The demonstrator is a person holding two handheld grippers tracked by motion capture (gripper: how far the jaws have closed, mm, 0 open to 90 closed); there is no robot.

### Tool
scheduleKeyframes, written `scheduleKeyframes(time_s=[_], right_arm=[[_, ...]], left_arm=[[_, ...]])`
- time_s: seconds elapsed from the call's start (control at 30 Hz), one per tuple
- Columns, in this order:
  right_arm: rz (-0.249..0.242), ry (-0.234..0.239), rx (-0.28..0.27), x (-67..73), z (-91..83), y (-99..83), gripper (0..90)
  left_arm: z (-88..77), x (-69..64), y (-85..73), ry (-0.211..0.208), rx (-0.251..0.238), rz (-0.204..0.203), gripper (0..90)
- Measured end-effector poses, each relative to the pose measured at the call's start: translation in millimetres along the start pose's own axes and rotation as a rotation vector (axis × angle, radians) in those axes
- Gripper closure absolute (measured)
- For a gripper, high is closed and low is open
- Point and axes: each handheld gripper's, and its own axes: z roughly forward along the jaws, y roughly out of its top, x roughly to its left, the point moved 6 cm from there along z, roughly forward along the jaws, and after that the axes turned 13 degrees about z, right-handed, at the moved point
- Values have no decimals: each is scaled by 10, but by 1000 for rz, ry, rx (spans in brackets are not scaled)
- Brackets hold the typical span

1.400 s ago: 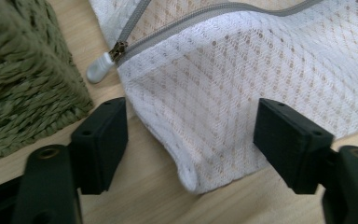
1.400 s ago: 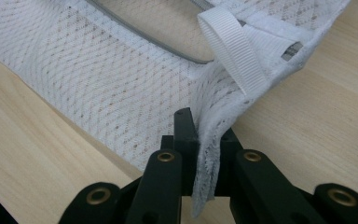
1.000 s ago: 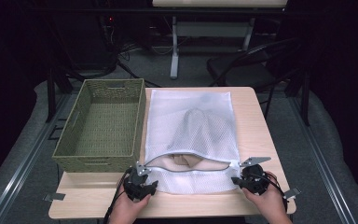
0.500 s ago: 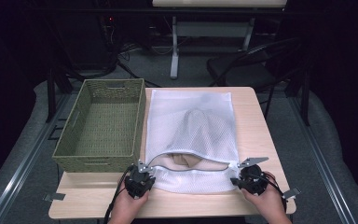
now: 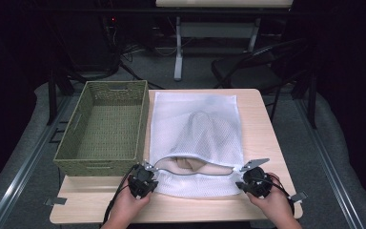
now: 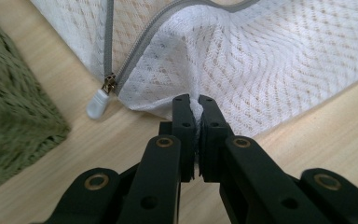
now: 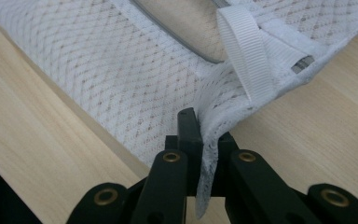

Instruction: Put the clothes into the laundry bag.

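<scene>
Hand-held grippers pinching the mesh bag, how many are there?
2: the left hand-held gripper clamps the mesh bag at its near-left corner, the right hand-held gripper at its near-right corner.

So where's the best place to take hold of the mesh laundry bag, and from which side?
Grip the loose lower flap of the mesh bag at its two near corners, coming in from the table's near edge. The zip is open, so that flap lies free of the beige garment inside. The left gripper and right gripper are each shut on a pinch of it there.
</scene>
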Motion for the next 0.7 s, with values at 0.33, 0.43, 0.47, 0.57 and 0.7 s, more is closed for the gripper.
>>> scheduleKeyframes(time_s=[0.33, 0.43, 0.47, 0.57, 0.7], right_arm=[[-85, -1, 55, 56, -158, 139, 882], [-123, -29, 72, 60, -217, 214, 883], [-138, -31, 83, 60, -237, 236, 883], [-150, -34, 92, 57, -278, 288, 883], [-145, -15, 99, 38, -336, 338, 883]], left_arm=[[-261, 69, 178, -13, 47, 72, 876], [-328, 101, 229, -34, 55, 73, 876], [-351, 114, 241, -38, 62, 80, 876], [-406, 128, 286, -51, 65, 75, 876], [-475, 156, 342, -52, 77, 94, 876]])
